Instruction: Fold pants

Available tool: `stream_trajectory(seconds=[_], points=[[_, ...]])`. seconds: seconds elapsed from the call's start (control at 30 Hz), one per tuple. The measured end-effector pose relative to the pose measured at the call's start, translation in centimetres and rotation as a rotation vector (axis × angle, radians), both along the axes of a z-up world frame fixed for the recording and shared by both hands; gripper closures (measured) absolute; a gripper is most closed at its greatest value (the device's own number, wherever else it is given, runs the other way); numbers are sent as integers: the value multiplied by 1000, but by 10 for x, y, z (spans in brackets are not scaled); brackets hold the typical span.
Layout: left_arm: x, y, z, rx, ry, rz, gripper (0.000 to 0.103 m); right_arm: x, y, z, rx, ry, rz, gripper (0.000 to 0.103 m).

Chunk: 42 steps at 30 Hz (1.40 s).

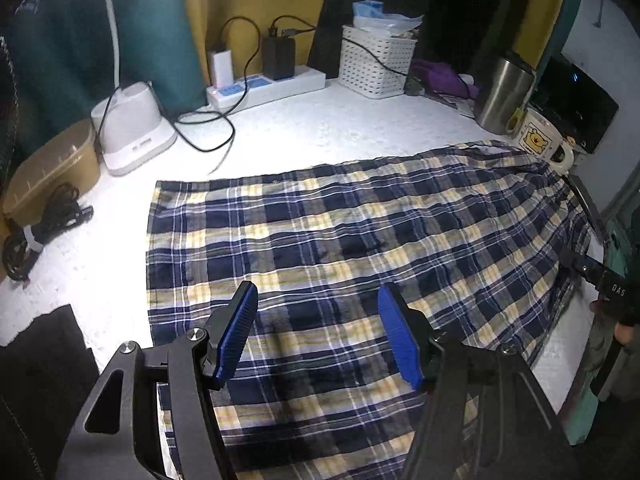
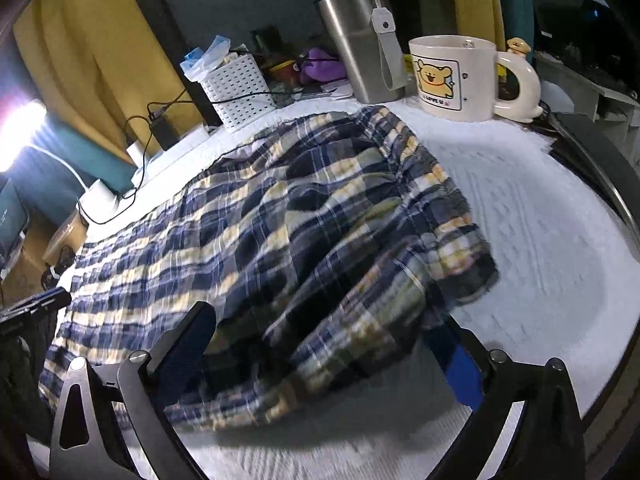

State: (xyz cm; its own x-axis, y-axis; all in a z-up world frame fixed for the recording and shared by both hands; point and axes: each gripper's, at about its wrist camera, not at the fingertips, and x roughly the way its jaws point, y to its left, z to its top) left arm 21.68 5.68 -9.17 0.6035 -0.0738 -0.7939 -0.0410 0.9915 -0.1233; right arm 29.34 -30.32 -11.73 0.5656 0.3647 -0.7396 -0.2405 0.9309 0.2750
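Navy, white and yellow plaid pants lie spread across a white textured table top. My left gripper is open and empty, its blue pads hovering over the near part of the pants. In the right wrist view the waist end of the pants is bunched and drapes over the space between my right gripper's fingers. Its jaws stand wide apart, with cloth lying over and between them. The right gripper also shows at the right edge of the left wrist view.
At the back stand a white basket, a power strip with chargers and cables, a steel tumbler, a bear mug and a white lamp base. A tan box sits far left.
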Motion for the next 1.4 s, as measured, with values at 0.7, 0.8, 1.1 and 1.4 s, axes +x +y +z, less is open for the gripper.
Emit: stream_trajectory(seconds=[0.7,0.8,1.1,1.4], points=[[-6,59,-17,-42,16,125,40,71,20,-5,221,88,13,38],[-11,65,-15,-38,8,146,40,76,22,-11,244,101,12,71],[-28,69,-11,-21,-4,180,40,69,4,-5,246,48,24,91],[-34,53,-2,-3,-27,160,40,58,-22,-2,242,15,-5,93]])
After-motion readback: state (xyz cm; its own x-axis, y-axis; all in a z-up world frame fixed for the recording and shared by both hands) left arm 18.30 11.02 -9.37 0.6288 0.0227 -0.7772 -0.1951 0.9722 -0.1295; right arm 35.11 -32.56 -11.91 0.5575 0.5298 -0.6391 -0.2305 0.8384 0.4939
